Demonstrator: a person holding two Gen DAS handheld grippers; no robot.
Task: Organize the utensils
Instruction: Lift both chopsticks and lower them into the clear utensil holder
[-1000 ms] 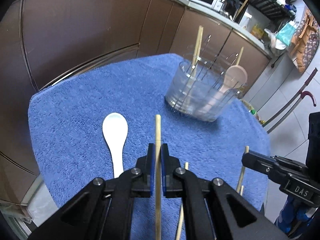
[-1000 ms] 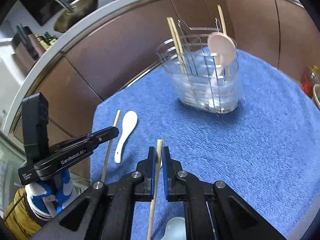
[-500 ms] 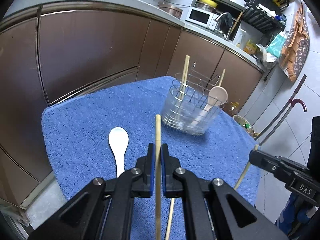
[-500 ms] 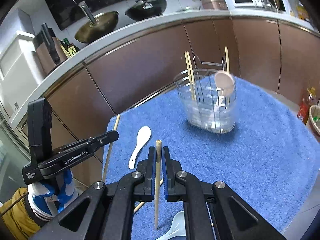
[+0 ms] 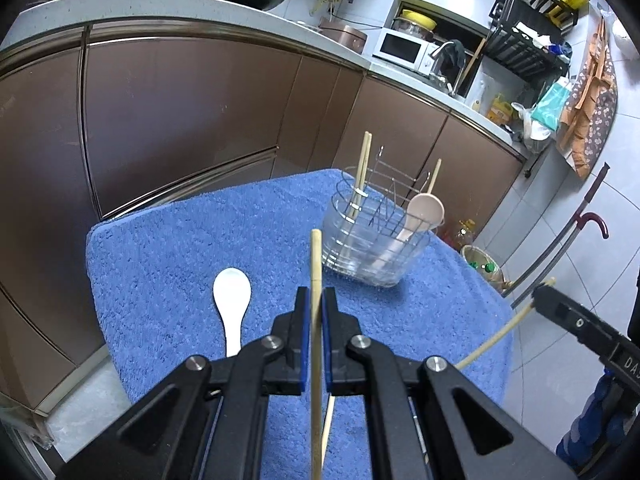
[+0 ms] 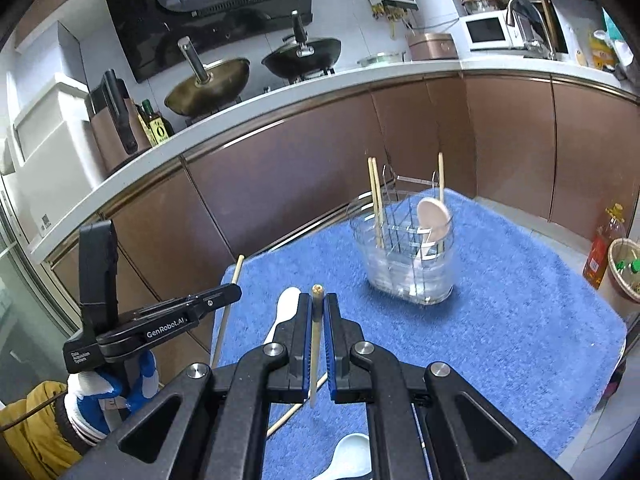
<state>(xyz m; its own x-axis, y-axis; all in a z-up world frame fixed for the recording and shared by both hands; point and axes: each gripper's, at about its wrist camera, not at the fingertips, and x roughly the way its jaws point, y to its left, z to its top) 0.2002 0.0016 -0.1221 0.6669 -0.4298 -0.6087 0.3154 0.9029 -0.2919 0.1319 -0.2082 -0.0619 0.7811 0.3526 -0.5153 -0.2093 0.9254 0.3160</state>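
1. Here, gripping a chopstick (image 5: 316, 280) in the left gripper (image 5: 316, 312), jaws pinched narrow on its shaft; stick running straight up between the blue pads (image 5: 305, 332), tip poking well past the fingertips and the lower end dropping out of view at the bottom edge.
2. Also gripping a second chopstick (image 6: 316, 332) in the right gripper (image 6: 316, 320), jaws likewise closed on it; only a short tip showing above the fingertips, the rest hanging down between the pads (image 6: 307, 344).
3. Hovering both grippers above the blue towel (image 5: 168, 248), clear of its surface.
4. Facing the holder (image 5: 372, 248), a clear tub with a wire rack inside, standing ahead and to the right of the left gripper, well apart from both held sticks.
5. Already standing in the holder: a pair of chopsticks (image 5: 362, 172) at its left side, a single chopstick (image 5: 434, 176) at the back right, and a beige spoon (image 5: 424, 212) leaning against the right rim.
6. Lying flat on the towel just left of the left gripper: a white spoon (image 5: 232, 300), bowl pointing away.
7. Lying under the right gripper: another white spoon (image 6: 352, 456), near the bottom edge, and a loose chopstick (image 6: 292, 412) on the towel, partly hidden by the fingers.
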